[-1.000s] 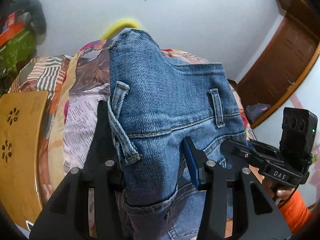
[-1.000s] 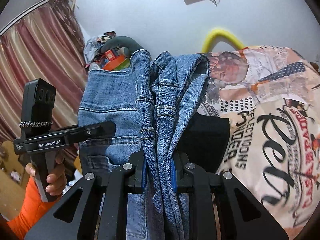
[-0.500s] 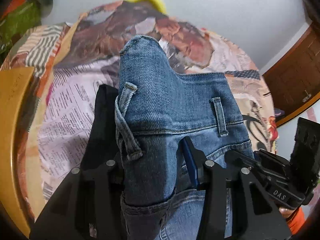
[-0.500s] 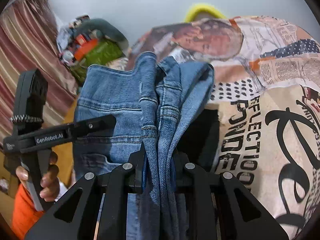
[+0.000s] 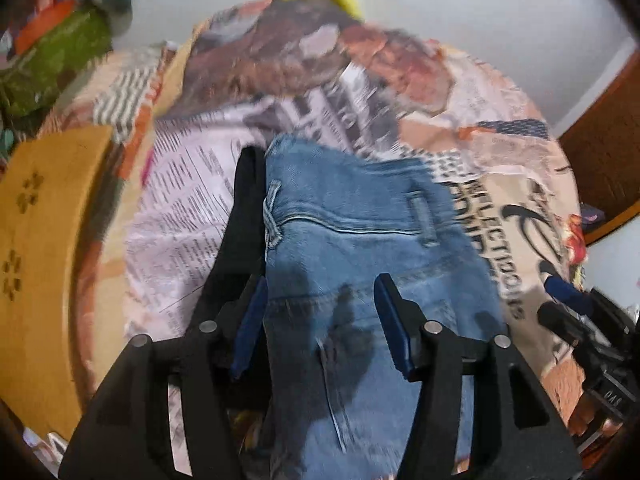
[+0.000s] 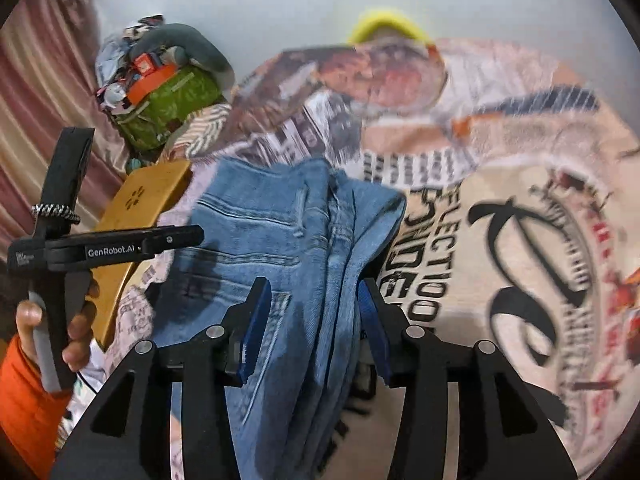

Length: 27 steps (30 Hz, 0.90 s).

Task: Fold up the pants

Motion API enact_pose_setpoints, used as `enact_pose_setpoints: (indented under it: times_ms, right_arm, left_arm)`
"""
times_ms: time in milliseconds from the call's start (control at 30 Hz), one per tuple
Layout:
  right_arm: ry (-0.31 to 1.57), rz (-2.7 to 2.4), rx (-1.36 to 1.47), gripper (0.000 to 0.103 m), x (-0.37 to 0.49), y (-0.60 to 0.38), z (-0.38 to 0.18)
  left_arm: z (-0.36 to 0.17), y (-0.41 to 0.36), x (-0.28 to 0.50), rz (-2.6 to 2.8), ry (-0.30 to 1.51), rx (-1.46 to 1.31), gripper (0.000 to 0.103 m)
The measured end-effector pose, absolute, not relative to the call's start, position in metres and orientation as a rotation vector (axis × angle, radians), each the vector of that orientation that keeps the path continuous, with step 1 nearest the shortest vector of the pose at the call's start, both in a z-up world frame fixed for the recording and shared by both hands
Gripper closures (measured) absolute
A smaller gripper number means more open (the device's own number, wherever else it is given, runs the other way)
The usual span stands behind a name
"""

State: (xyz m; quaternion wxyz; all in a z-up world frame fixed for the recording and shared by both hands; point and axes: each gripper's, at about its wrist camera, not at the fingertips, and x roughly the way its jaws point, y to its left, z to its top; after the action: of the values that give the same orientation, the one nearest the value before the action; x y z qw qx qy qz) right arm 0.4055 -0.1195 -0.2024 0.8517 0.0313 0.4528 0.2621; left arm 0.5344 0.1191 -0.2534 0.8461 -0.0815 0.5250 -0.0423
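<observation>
Now the jeans (image 5: 360,240) lie on the bed (image 5: 180,220); both grippers' (image 5: 320,316) (image 6: 316,312) jaws have just been opening, apart around the denim.

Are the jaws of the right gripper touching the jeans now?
Cannot tell. In the right wrist view the right gripper has just been opening, with the jeans between its jaws; the denim overlaps both blue pads, and motion blur hides whether any gap remains.

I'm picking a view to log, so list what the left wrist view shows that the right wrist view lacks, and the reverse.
Left wrist only: a wooden door at the right edge and the right gripper. Right wrist only: a curtain, the hand holding the left gripper, and an orange sleeve. Both: the jeans on the printed bedcover, a wooden board, a green bag.
</observation>
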Motion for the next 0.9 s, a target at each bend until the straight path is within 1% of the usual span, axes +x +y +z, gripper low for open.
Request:
enact_pose_setpoints:
  times_ms: [67,267,500,700,900]
  right_arm:
    - [0.901,0.556,0.055,0.061,0.396,-0.123,-0.184]
    - [0.702,0.576,0.049,0.061,0.341,-0.134,-0.102]
    - [0.465,0.639,0.111,0.061,0.248,-0.153,-0.013]
    - [0.307,0.668,0.071,0.061,0.164,-0.155,0.019]
    - [0.234,0.646,0.064,0.061,0.109,-0.159,0.021]
  left_arm:
    - [-0.230,0.114,0.517,-0.095,1.060,-0.141,0.048]
    - [-0.138,0.088,0.438,-0.108,0.840,-0.040,0.047]
    - [-0.043,0.062,0.317,-0.105,0.572,0.000,0.045]
    - [-0.005,0.046,0.222,-0.066,0.404,0.031,0.045]
    - [0.011,0.039,0.143,-0.020,0.280,0.005,0.044]
